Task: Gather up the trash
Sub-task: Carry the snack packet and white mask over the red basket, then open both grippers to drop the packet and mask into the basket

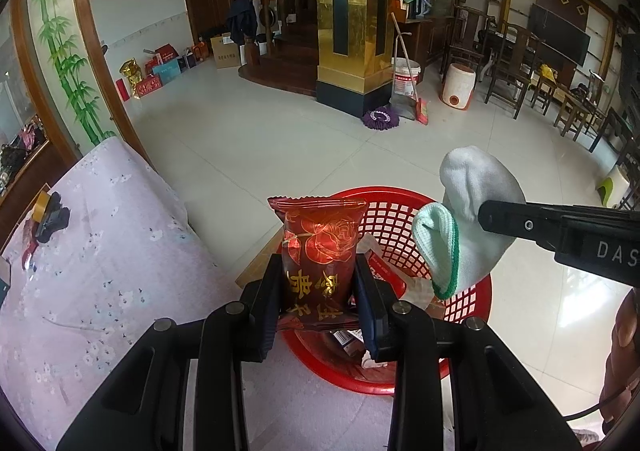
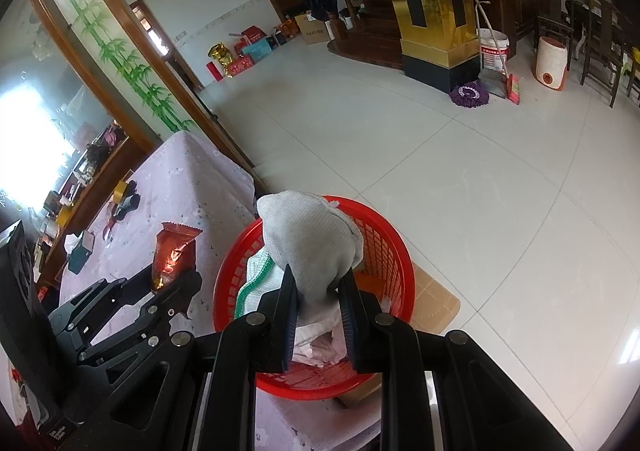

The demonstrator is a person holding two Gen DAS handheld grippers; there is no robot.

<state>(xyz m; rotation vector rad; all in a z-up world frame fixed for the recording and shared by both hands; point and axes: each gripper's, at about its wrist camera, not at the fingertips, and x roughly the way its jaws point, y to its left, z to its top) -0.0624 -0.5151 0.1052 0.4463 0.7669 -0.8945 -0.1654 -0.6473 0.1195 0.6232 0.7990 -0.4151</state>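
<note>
My left gripper (image 1: pixel 318 271) is shut on a red snack packet (image 1: pixel 318 247) with a gold rose and gold characters, held upright over the near rim of a red plastic basket (image 1: pixel 384 219). The packet also shows in the right wrist view (image 2: pixel 172 255). My right gripper (image 2: pixel 316 283) is shut on a white sock with a green cuff (image 2: pixel 310 241), held above the red basket (image 2: pixel 384 251). In the left wrist view the sock (image 1: pixel 468 207) hangs from the right gripper's fingers (image 1: pixel 520 225) over the basket. Crumpled paper and wrappers lie in the basket.
A table with a pink flowered cloth (image 1: pixel 92 251) stands to the left, with a tape roll (image 1: pixel 40 207) and small items on it. Cardboard (image 2: pixel 434 305) lies under the basket. Across the tiled floor stand a gold pillar (image 1: pixel 352 19), a bucket, brooms and wooden chairs.
</note>
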